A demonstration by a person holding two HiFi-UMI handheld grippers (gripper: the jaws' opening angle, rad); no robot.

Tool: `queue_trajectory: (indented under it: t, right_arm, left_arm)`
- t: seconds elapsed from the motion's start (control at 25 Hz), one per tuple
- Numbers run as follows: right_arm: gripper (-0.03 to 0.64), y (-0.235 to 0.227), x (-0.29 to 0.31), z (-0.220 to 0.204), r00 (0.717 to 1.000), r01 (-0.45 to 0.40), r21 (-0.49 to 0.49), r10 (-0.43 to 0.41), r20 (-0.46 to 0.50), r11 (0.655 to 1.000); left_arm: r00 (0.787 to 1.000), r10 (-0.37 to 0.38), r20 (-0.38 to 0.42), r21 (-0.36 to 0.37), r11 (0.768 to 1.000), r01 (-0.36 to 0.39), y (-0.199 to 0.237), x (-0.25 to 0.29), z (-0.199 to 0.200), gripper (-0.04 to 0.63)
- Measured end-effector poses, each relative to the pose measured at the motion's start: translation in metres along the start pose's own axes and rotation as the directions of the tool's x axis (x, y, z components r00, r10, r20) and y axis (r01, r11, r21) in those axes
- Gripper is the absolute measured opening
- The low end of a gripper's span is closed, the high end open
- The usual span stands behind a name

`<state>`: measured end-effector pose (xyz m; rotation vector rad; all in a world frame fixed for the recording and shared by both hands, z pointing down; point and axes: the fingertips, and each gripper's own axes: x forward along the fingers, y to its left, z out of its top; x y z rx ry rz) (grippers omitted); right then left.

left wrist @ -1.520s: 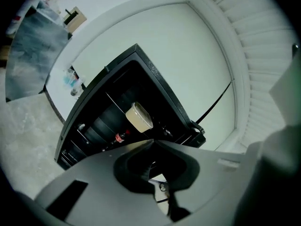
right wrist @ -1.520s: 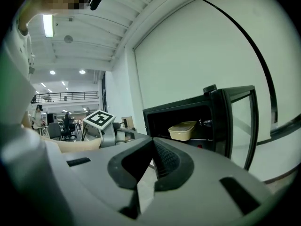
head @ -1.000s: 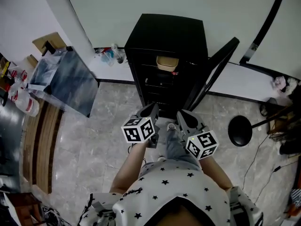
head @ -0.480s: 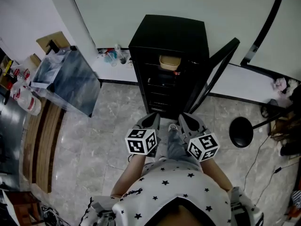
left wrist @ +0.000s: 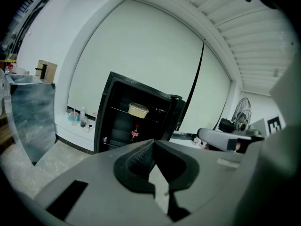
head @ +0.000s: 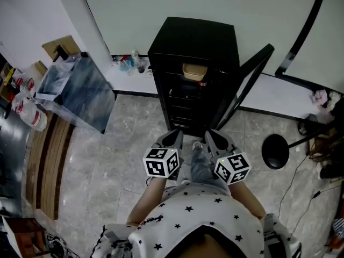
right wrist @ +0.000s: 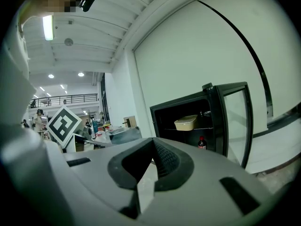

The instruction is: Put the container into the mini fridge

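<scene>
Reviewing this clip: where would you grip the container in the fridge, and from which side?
Probably the container by its near rim, coming level through the fridge's open front: it sits on a shelf, with walls on every other side.

A grey marbled tile floor point(head: 123, 138) is spreading across the scene, and a low white ledge point(head: 279, 98) is running along the foot of the pale wall. A few clear plastic bottles point(head: 129, 63) are standing on the ledge's left part, and a crumpled pale cloth point(head: 321, 96) is lying near its right end. A large glossy blue-grey box point(head: 80, 93) is sitting at the floor's left side, with a brown cardboard box point(head: 62, 46) just behind it. White jugs with red caps point(head: 33, 120) are crowding the far left edge beside a strip of wooden planks point(head: 51, 165). A black pedestal fan's round base point(head: 276, 150) is resting on the floor at the right. A small dark bottle with a red label point(left wrist: 135, 132) is standing upright.
</scene>
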<state>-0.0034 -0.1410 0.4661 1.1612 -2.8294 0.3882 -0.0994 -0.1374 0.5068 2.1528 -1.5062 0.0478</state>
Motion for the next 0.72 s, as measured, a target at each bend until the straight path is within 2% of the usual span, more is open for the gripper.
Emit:
queue_trajectory:
  t: [0.72]
  right_arm:
    - [-0.008,-0.0024,0.0015,-0.0021,1.000,-0.021,-0.005,0.021,-0.017,1.000]
  left_arm:
    - [1.000,-0.004,-0.013,-0.019,1.000,0.004,0.0019,0.0065,-0.0044,0.012]
